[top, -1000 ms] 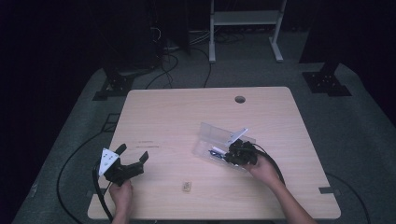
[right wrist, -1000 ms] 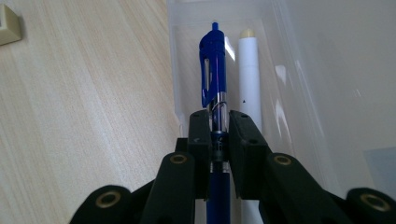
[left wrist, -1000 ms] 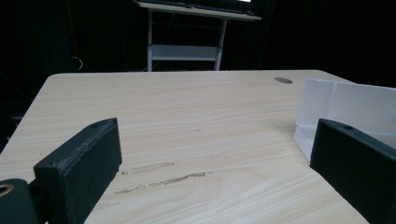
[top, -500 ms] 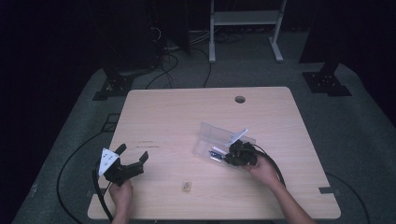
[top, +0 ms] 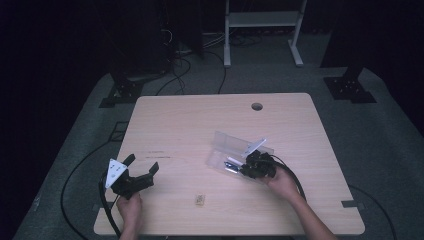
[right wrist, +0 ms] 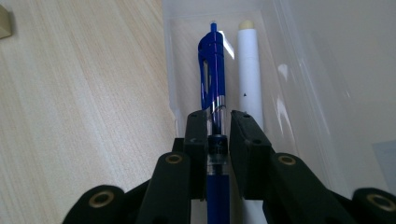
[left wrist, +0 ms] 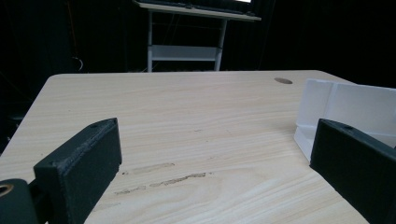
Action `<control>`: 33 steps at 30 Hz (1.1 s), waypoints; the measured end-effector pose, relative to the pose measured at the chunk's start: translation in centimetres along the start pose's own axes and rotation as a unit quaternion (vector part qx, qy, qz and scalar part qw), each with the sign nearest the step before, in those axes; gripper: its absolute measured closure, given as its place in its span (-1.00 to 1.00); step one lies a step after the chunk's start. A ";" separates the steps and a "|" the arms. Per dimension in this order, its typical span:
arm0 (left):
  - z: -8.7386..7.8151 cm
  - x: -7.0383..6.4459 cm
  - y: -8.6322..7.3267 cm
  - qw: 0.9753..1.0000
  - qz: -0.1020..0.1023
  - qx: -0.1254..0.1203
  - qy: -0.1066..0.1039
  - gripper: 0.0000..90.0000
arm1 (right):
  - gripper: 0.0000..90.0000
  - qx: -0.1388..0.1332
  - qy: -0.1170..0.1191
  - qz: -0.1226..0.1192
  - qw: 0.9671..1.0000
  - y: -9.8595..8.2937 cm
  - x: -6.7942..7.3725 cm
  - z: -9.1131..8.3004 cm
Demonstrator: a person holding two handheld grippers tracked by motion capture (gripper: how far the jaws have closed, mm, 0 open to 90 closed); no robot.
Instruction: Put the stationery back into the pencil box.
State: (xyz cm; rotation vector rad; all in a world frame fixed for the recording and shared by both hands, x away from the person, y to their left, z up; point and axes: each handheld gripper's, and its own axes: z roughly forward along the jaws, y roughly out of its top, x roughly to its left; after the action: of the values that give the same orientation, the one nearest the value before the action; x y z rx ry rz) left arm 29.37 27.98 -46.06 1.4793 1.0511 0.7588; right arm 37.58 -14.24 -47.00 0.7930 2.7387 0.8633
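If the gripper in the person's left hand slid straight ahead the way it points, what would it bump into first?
Probably nothing: the left gripper faces bare table. The clear box sits off to its right, likely just outside its path.

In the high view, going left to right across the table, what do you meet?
left gripper → small tan piece → clear plastic case → right gripper, shut on a blue pen in the case.

Inside one clear box (right wrist: 308,93) lay one blue pen (right wrist: 212,65) and one white marker (right wrist: 250,70); one small block (top: 200,200) sat apart from it.
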 end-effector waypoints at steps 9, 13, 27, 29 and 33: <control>0.0 0.0 0.0 1.000 -0.001 -0.001 0.000 -0.98 | 0.66 -0.028 -0.007 -0.003 1.000 0.3 0.2 -1.4; 0.0 0.0 0.0 1.000 0.001 0.001 0.000 -0.98 | 0.62 -0.039 -0.005 -0.005 0.999 0.6 0.7 -1.9; 0.0 0.0 0.0 1.000 0.000 0.000 0.000 -0.98 | 0.37 -0.053 0.020 -0.039 0.998 1.9 3.5 -2.1; 0.0 0.0 0.0 1.000 0.000 0.000 0.000 -0.98 | 0.34 -0.053 0.024 -0.043 0.997 2.0 3.8 -2.1; 0.0 0.0 0.0 1.000 0.000 0.001 0.000 -0.98 | 0.29 -0.055 0.034 -0.054 0.996 2.3 4.6 -2.0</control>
State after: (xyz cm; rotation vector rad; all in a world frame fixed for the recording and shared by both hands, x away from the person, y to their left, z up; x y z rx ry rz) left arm 29.37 27.95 -46.05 1.4800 1.0517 0.7579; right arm 34.12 -11.12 -44.03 0.6002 2.7346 1.0237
